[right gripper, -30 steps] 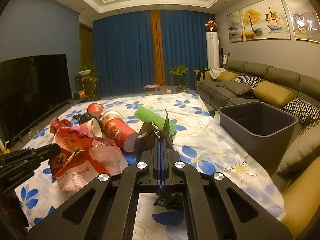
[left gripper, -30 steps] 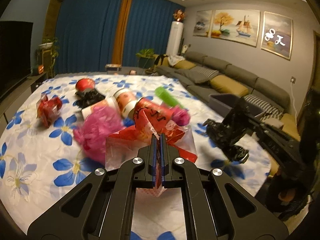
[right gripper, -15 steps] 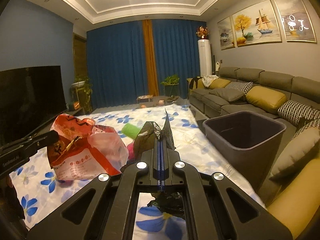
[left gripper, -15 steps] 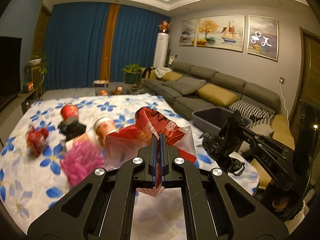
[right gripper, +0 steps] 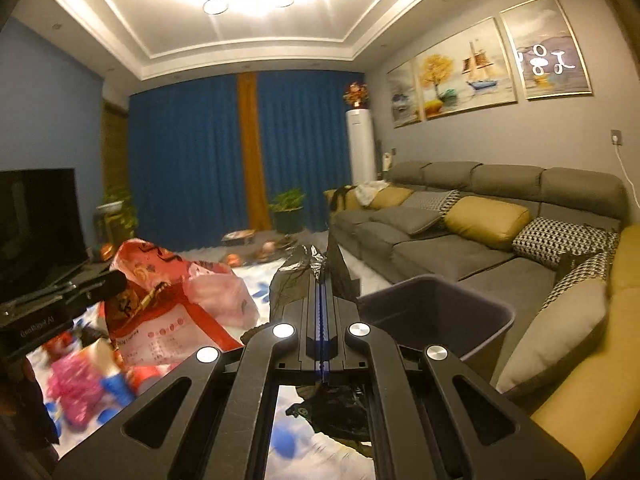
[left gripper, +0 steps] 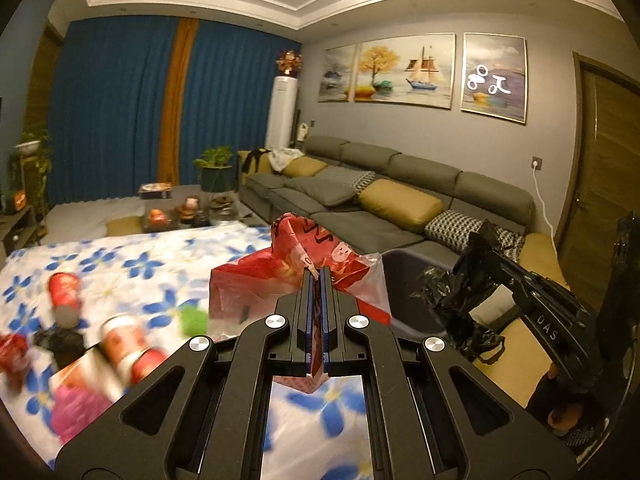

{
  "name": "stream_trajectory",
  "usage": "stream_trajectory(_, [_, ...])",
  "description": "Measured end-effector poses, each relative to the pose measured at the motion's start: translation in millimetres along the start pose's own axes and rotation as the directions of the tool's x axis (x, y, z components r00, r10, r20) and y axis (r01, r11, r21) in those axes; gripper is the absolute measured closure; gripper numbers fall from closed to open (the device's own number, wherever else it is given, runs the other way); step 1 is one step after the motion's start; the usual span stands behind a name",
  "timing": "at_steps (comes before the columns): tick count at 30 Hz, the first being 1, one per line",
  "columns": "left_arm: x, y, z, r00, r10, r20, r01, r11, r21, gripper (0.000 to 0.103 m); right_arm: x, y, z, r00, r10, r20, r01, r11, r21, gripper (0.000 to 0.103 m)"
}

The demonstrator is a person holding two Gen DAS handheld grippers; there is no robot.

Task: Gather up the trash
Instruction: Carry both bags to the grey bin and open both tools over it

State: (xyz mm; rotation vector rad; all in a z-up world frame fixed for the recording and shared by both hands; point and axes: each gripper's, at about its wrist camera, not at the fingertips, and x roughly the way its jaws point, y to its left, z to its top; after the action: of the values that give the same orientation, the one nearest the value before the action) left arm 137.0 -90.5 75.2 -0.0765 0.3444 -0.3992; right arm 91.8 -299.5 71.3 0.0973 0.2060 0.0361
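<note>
Both grippers are loaded: left gripper (left gripper: 317, 276) is pinched tight on a red snack bag (left gripper: 296, 280) mid-frame, right gripper (right gripper: 322, 276) clamped on black plastic wrap (right gripper: 308, 276), with the gray bin (right gripper: 440, 312) lower right of center.

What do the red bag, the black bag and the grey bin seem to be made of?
Red bag: thin printed plastic film, glossy and partly translucent, creased. Black bag: thin plastic film, crumpled with shiny folds. Grey bin: likely rigid moulded plastic, smooth matte walls.
</note>
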Motion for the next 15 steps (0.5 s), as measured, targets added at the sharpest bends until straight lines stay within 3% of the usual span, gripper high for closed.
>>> stream_trajectory(8, [77.2, -35.2, 19.4, 0.997, -0.073, -0.019, 0.074, 0.997, 0.027, 0.101, 36.4, -34.9, 12.5, 0.997, -0.075, 0.010, 0.075, 0.997, 0.023, 0.102])
stream_trajectory(15, [132.5, -48.6, 17.1, 0.993, -0.108, -0.057, 0.109, 0.994, 0.020, 0.101, 62.5, -53.2, 9.0, 0.994, -0.105, -0.008, 0.105, 0.994, 0.043, 0.102])
